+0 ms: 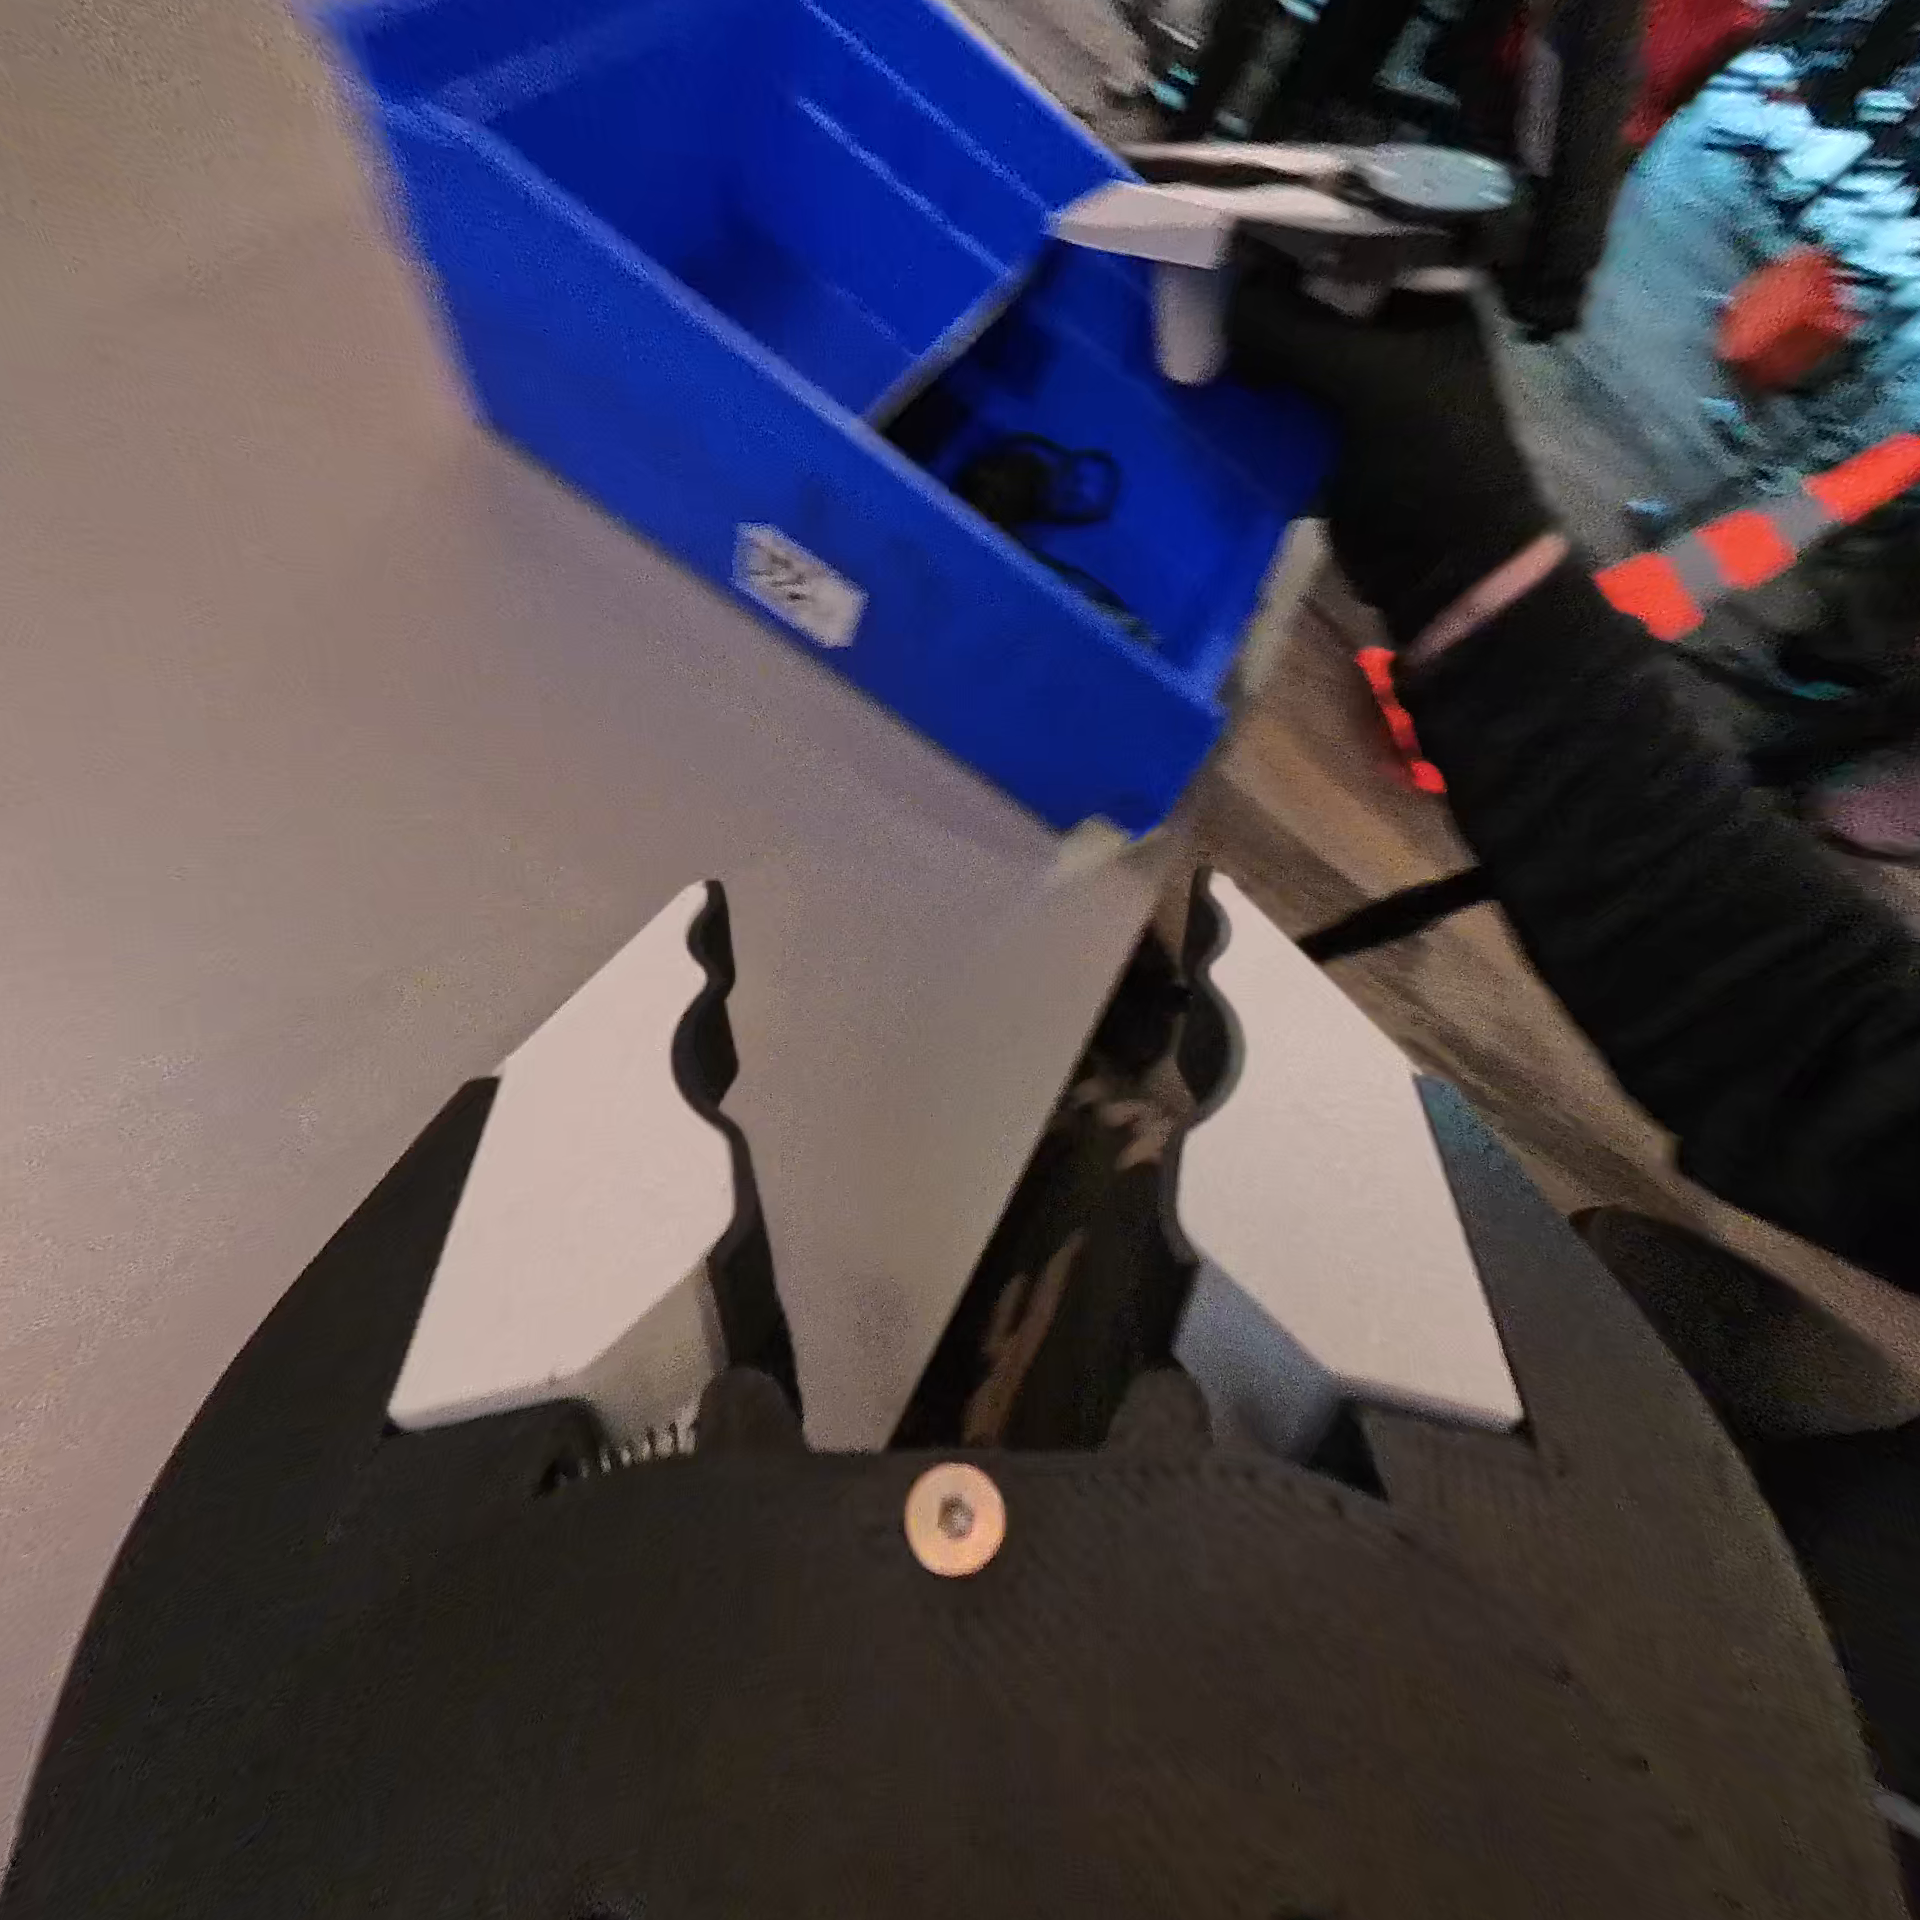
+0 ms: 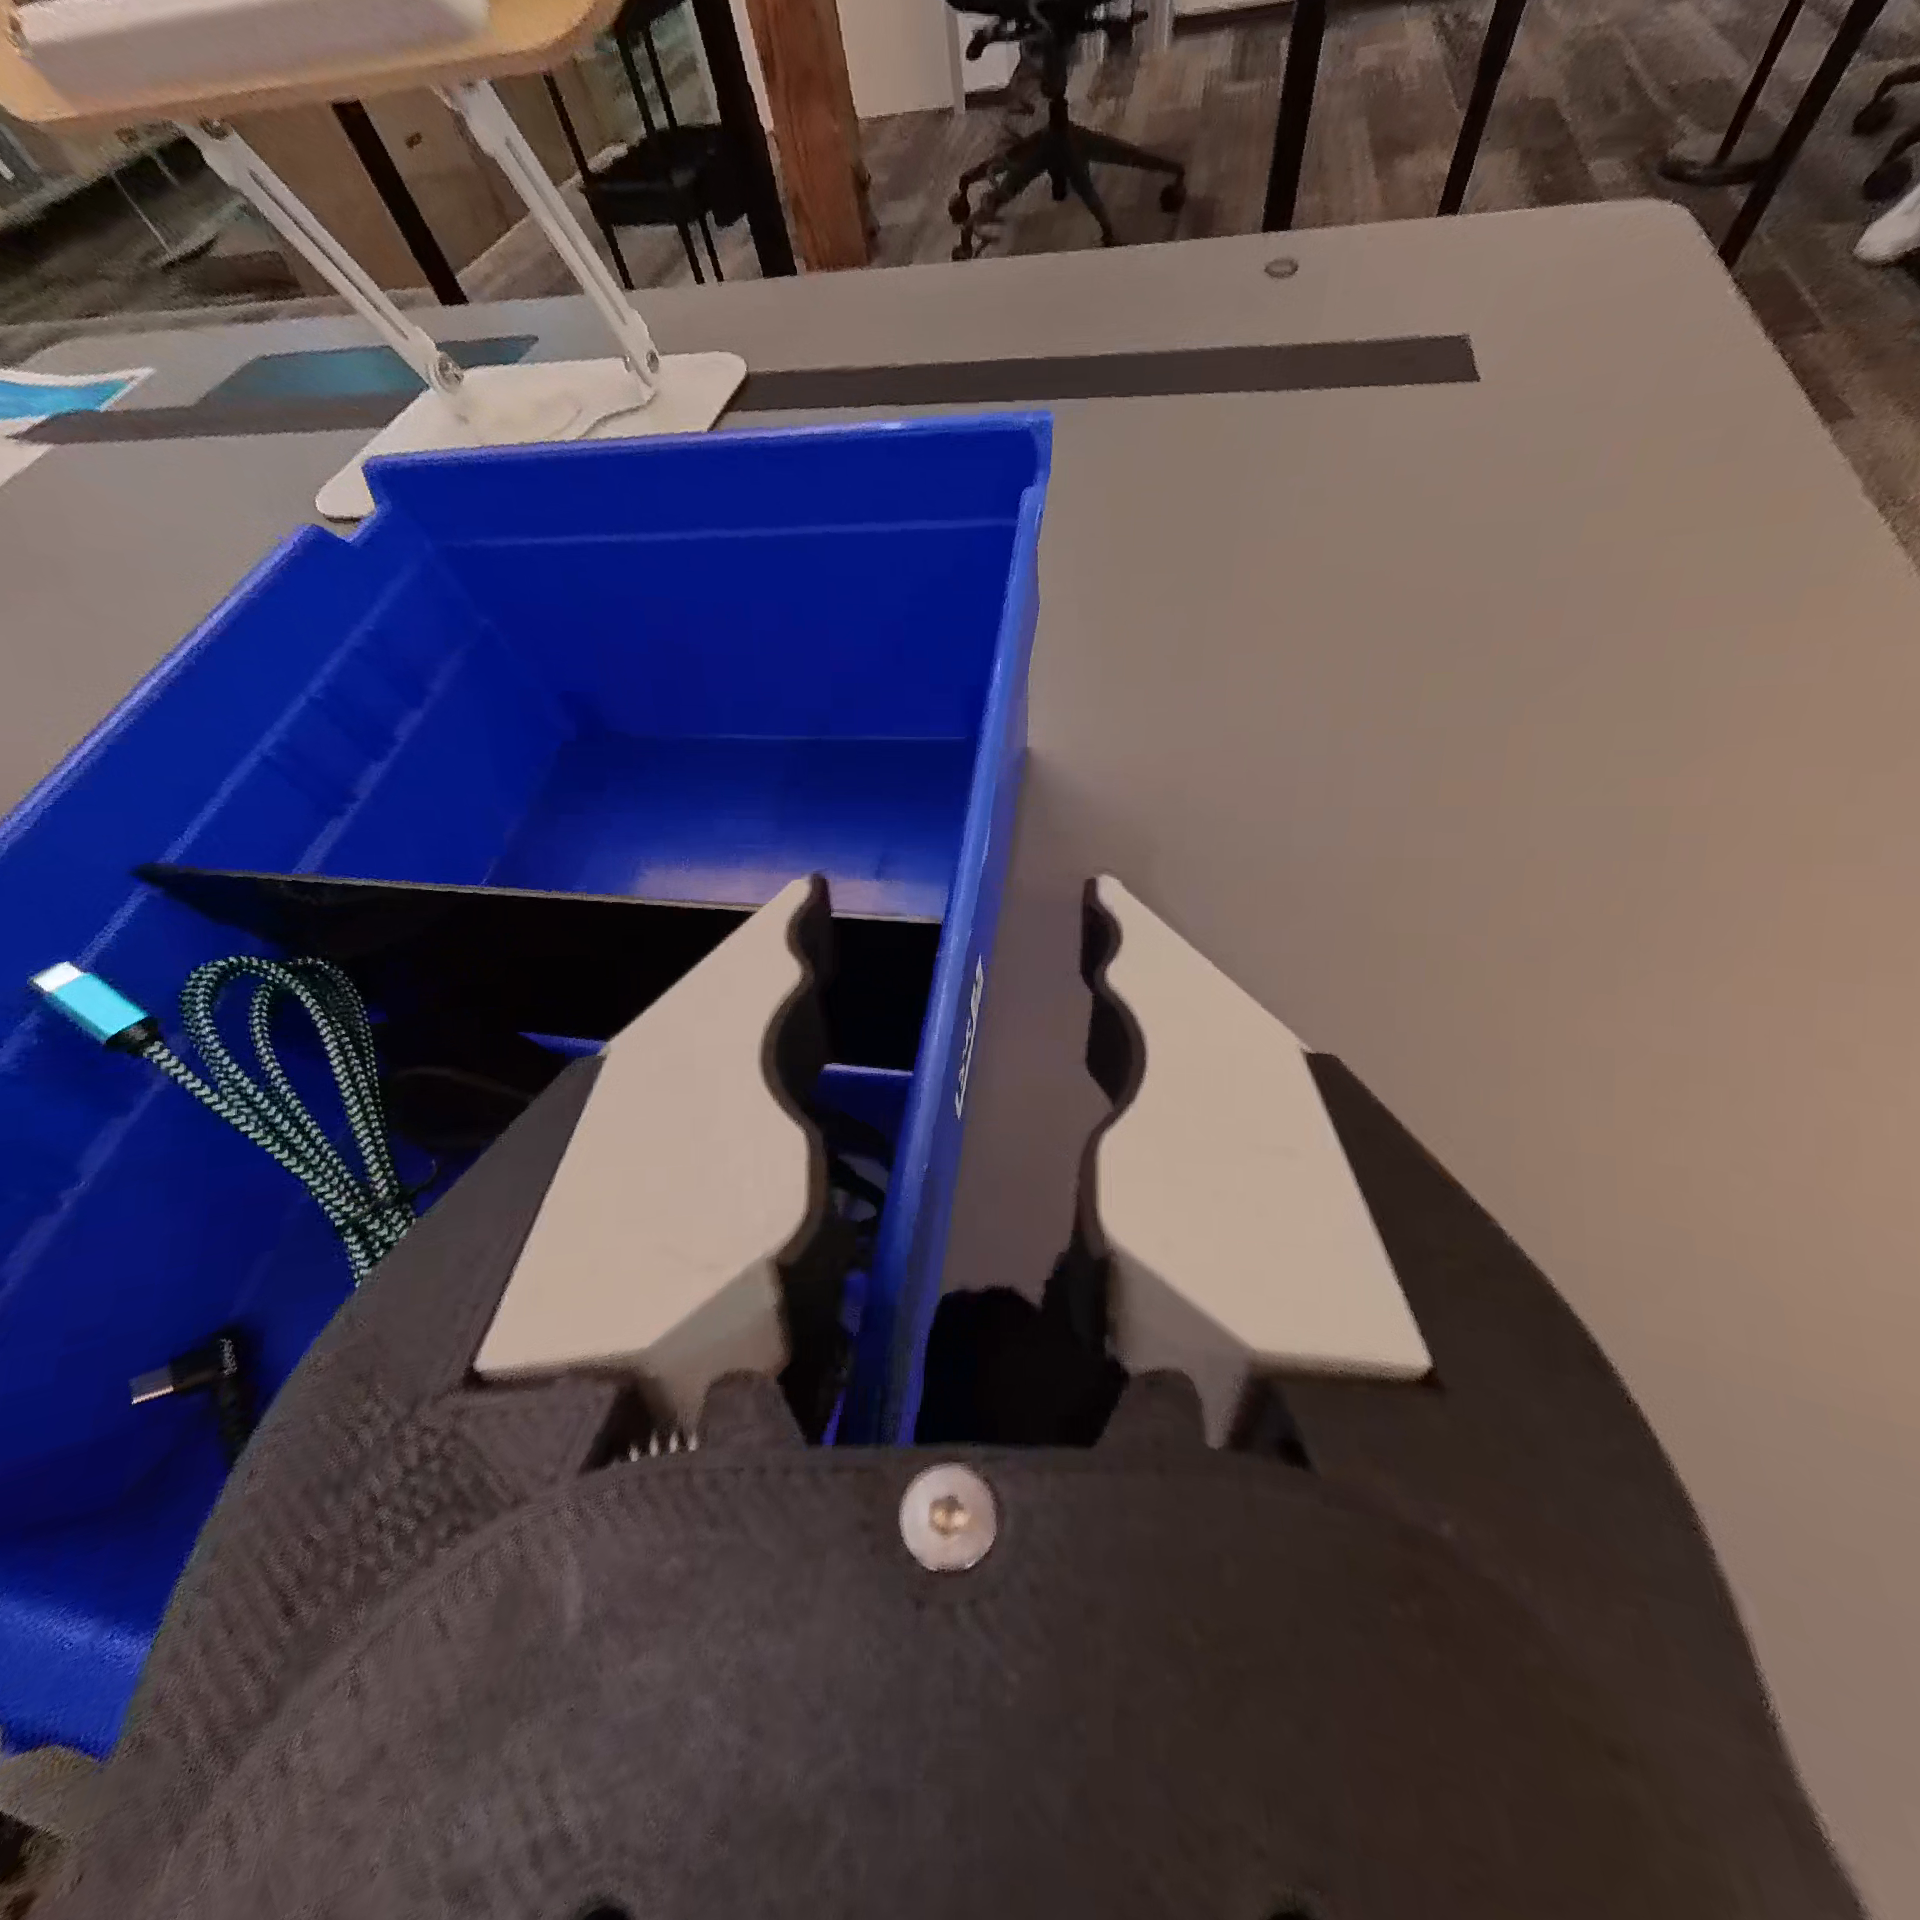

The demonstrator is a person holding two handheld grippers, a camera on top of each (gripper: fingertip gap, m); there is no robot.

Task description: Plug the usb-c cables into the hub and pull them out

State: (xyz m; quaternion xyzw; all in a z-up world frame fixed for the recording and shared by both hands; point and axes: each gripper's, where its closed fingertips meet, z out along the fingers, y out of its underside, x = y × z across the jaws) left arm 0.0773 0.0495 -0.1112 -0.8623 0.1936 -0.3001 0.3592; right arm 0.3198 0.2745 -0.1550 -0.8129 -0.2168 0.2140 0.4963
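The right tool [image 2: 956,914] stood wide apart and held nothing; its two grey fingers [image 2: 675,1143] straddled the right-hand wall of the blue bin [image 2: 997,644], one finger over the bin's inside and the other over the bare grey tabletop [image 2: 1455,727] beside it. Inside the bin, left of that tool, lay a green-and-white braided cable [image 2: 281,1101] coiled in a loop, its light-blue metal plug [image 2: 88,997] pointing toward the bin's left wall; nearer than the coil, a black cable's plug [image 2: 182,1382] rested on the bin floor; a black divider [image 2: 499,914] crossed the bin beyond the cables, and the far compartment showed only blue floor. The hub could not be made out. Beyond the bin stood a white lamp base [image 2: 561,416] and a dark strip [image 2: 1101,369] on the tabletop.

The left tool [image 1: 961,894] was likewise wide and empty, hovering over the tabletop's edge [image 1: 1122,956] just short of the bin's corner [image 1: 1122,790]; the picture was blurred, with dark cable [image 1: 1029,488] dimly seen in the bin's nearer compartment.
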